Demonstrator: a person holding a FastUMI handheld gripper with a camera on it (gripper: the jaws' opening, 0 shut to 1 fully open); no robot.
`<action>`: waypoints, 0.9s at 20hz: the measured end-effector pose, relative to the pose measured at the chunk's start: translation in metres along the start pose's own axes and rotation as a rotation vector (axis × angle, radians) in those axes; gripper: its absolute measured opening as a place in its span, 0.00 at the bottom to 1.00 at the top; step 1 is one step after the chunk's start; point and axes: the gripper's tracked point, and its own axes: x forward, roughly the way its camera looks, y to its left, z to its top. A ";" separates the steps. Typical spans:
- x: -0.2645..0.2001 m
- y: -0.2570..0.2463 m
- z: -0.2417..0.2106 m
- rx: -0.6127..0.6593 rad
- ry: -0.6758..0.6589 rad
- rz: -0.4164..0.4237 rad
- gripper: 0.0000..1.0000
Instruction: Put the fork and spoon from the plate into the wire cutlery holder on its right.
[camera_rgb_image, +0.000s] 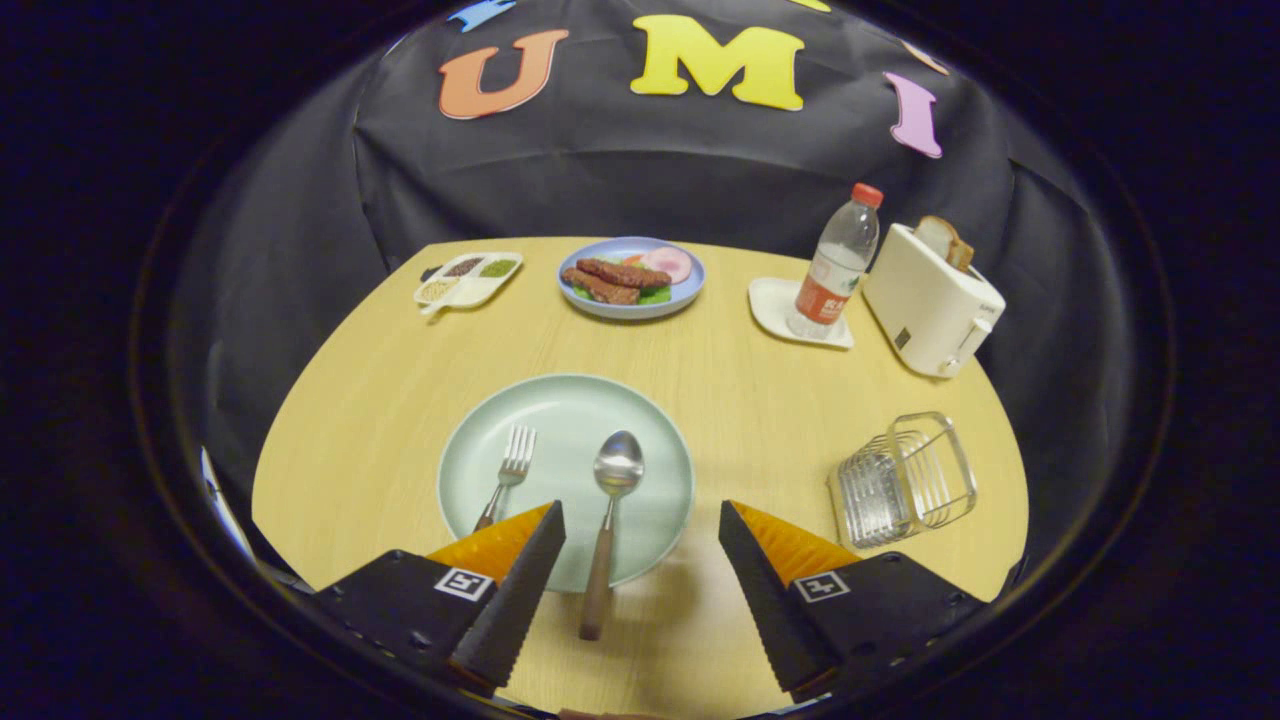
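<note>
A pale green plate (566, 408) lies on the wooden table just ahead of my fingers. On it a fork (509, 478) lies on the left, its handle running under my left finger. A spoon (608, 520) lies beside the fork, bowl on the plate and brown handle reaching off the near rim between my fingers. A wire cutlery holder (903, 480) stands to the right of the plate, beyond my right finger. My gripper (642, 520) is open above the near rim, touching nothing.
Farther back stand a blue plate of food (631, 277), a divided white dish (469, 278), a water bottle (838, 262) on a white coaster and a white toaster (932, 298) holding bread. The table's near right edge runs close behind the holder.
</note>
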 end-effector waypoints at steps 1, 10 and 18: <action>0.007 0.003 -0.002 -0.002 0.019 0.010 0.90; 0.044 0.015 -0.018 0.008 0.133 0.042 0.50; 0.051 0.018 -0.027 0.003 0.197 0.049 0.05</action>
